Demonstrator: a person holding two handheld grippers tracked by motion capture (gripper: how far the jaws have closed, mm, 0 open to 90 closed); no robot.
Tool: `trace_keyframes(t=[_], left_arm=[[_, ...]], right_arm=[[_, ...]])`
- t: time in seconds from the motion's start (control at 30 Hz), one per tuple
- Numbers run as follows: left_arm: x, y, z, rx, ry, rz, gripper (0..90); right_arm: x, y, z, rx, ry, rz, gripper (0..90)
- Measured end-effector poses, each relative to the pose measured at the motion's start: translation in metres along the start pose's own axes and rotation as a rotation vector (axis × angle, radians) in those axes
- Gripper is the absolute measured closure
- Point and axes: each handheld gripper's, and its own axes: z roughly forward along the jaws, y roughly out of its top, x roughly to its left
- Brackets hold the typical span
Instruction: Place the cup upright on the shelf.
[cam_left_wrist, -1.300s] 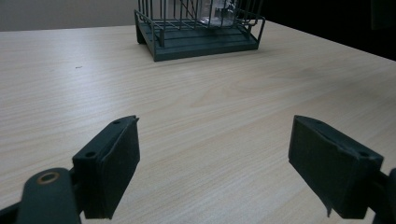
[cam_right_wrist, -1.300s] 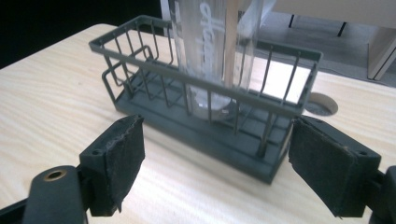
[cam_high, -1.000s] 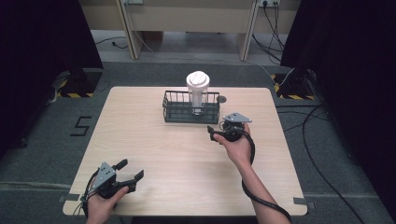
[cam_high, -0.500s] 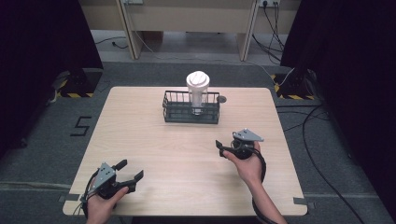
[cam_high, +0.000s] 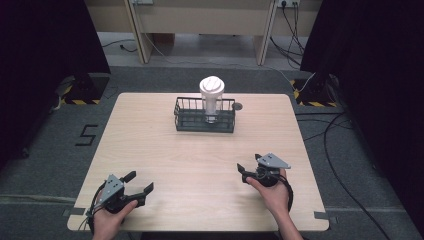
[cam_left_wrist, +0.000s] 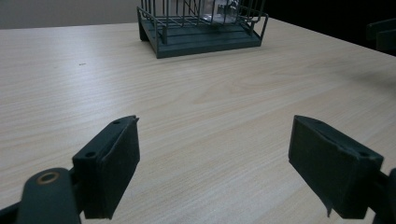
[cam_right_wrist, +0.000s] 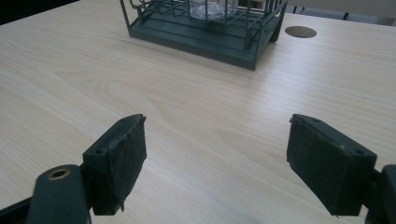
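Both grippers — left gripper (cam_high: 140, 183) and right gripper (cam_high: 248, 168) — rest near the table's (cam_high: 150, 145) front edge with jaws spread apart, empty, well apart from the cup (cam_high: 211, 97) standing upright in the wire basket (cam_high: 190, 120) — farther back.

"What's on the wooden table (cam_high: 150, 135)?"
"A small dark round disc (cam_high: 237, 106) near its far edge."
"And the floor?"
"A taped figure 5 (cam_high: 88, 135) left, black cables (cam_high: 345, 165) right."

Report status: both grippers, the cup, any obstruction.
Left gripper open, empty. Right gripper open, empty. Cup upright in wire basket, untouched. Table between unobstructed.
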Motion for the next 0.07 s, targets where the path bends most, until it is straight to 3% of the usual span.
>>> trace_keyframes(t=[0.07], left_arm=[[-0.0001, 0.0, 0.0002, 0.0, 0.0, -0.001, 16.0]], right_arm=[[0.0002, -0.002, -0.0023, -0.003, -0.001, -0.002, 20.9]])
